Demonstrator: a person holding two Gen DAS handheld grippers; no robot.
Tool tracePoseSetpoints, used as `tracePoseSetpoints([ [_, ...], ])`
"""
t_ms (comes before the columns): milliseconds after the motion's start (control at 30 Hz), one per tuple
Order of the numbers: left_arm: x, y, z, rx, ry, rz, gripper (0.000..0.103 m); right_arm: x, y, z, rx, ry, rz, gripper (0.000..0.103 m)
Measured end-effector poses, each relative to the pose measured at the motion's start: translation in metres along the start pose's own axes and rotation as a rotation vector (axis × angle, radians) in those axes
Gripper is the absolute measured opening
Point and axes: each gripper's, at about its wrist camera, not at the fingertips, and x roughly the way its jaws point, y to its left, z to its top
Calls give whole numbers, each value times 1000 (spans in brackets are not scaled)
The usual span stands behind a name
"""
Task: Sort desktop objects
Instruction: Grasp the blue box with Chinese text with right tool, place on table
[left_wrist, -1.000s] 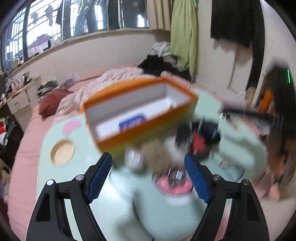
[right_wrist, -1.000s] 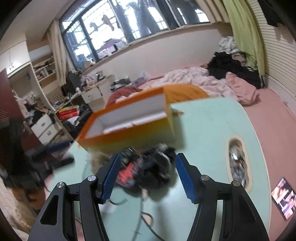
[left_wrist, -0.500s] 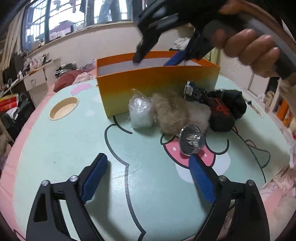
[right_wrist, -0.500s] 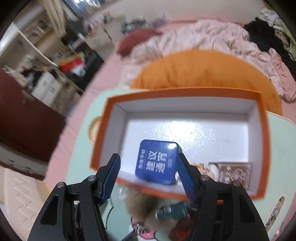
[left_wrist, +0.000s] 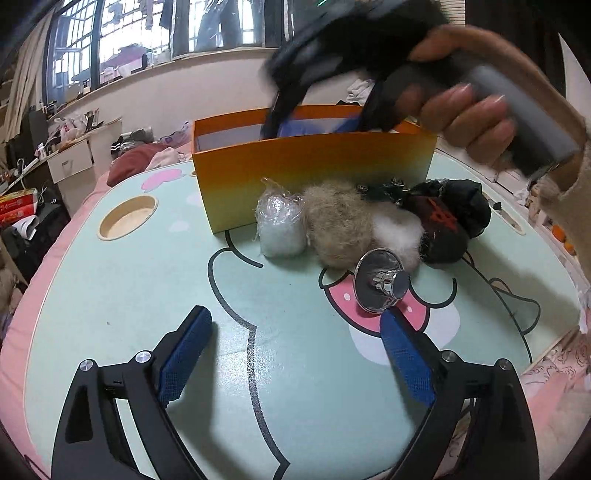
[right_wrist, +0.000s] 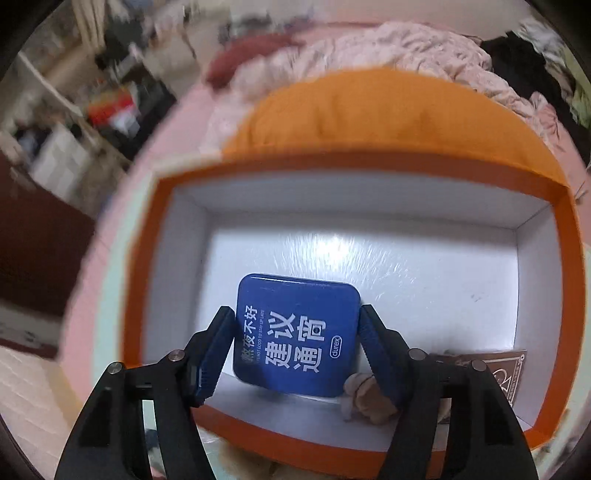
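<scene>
Left gripper (left_wrist: 295, 354) gaping, empty, above mint cartoon-print table (left_wrist: 110, 295). Ahead: crinkly clear plastic bundle (left_wrist: 280, 225), tan fur ball (left_wrist: 341, 225), shiny chrome knob (left_wrist: 382, 285). Right gripper (right_wrist: 296, 345), jaws just widening, flanks glossy blue rounded-square tin (right_wrist: 296, 334) low inside white-lined orange cardboard box (right_wrist: 539, 236); pad contact unclear.

table (left_wrist: 110, 295) left: open | clutter pile (left_wrist: 343, 225) fronts orange box (left_wrist: 314, 173)

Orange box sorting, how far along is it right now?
Early. Done: a brown card and a small plush already lie in the orange box. In hand: the right gripper has the blue tin between its just-opening jaws, low inside the box. Left: the clear bag, fur balls, black bundle and chrome knob sit on the table; the left gripper is open, empty.
</scene>
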Motion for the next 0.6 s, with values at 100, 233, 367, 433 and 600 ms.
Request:
tracePoseSetpoints([
  [100, 0, 0, 0, 0, -2, 1, 93, -69, -7, -8, 17, -198, 79, 66],
  [233, -2, -4, -1, -1, -4, 4, 94, -147, -21, -44, -12, -360, 125, 65],
  [367, -2, -4, -1, -2, 2, 6, 100, -170, -45, -106, -19, -353, 107, 65],
  [433, -1, -4, -1, -3, 5, 6, 102, -160, -52, -133, -17, -289, 94, 65],
  [600, 0, -4, -1, -1, 8, 7, 102, -130, -88, -186, 67, -176, -21, 65],
])
